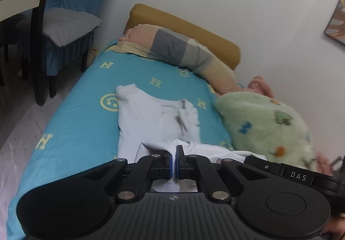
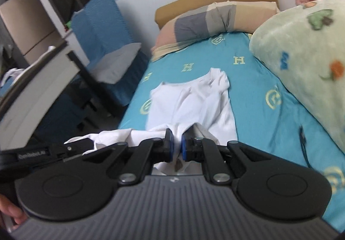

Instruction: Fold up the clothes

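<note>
A white shirt (image 1: 155, 119) lies on the turquoise bed sheet (image 1: 82, 115), collar end toward the pillow. My left gripper (image 1: 174, 149) is shut on the shirt's near edge, with cloth pinched between its blue pads. In the right wrist view the same white shirt (image 2: 194, 100) stretches away from me, and my right gripper (image 2: 175, 138) is shut on a bunch of its near edge. The held hem is lifted and drawn between the two grippers. The other gripper's black body shows at the side of each view.
A striped pillow (image 1: 179, 50) and mustard headboard (image 1: 194, 28) lie at the bed's far end. A green fleece blanket (image 1: 269, 125) is piled on the wall side. A chair with a grey cushion (image 1: 64, 26) and a blue cover stands beside the bed. The sheet (image 2: 258, 93) shows around the shirt.
</note>
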Action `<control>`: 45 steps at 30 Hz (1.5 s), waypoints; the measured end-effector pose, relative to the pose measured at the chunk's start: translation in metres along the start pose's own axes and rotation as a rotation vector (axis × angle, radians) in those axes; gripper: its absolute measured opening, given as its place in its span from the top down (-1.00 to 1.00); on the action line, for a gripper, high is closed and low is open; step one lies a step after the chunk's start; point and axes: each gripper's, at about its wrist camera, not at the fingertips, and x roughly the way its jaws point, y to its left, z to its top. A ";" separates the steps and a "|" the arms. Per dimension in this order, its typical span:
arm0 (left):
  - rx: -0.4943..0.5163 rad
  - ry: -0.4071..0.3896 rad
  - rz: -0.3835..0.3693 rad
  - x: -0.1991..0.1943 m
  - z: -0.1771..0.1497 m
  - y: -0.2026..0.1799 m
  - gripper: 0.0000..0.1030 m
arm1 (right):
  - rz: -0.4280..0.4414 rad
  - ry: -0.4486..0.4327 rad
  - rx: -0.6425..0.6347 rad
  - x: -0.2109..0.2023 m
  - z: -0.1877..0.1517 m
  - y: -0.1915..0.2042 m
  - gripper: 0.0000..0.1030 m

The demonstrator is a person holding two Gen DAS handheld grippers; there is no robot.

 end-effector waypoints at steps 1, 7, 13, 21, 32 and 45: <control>0.016 -0.004 0.018 0.020 0.002 0.000 0.94 | -0.018 0.000 -0.012 0.019 0.004 -0.005 0.78; 0.081 0.031 0.103 0.121 -0.008 0.022 0.93 | -0.047 0.036 -0.057 0.119 -0.002 -0.042 0.75; 0.145 0.056 0.112 0.146 -0.023 0.036 0.83 | -0.039 0.096 -0.080 0.155 -0.015 -0.056 0.60; 0.193 0.019 0.089 0.088 -0.026 0.010 -0.28 | -0.013 0.012 -0.088 0.099 -0.010 -0.026 -0.47; 0.250 -0.072 0.083 -0.030 -0.081 -0.017 -0.57 | -0.011 -0.081 -0.041 -0.012 -0.062 0.001 -0.48; -0.310 0.278 -0.100 0.013 -0.134 0.050 -0.58 | 0.145 0.192 0.676 0.008 -0.128 -0.071 -0.51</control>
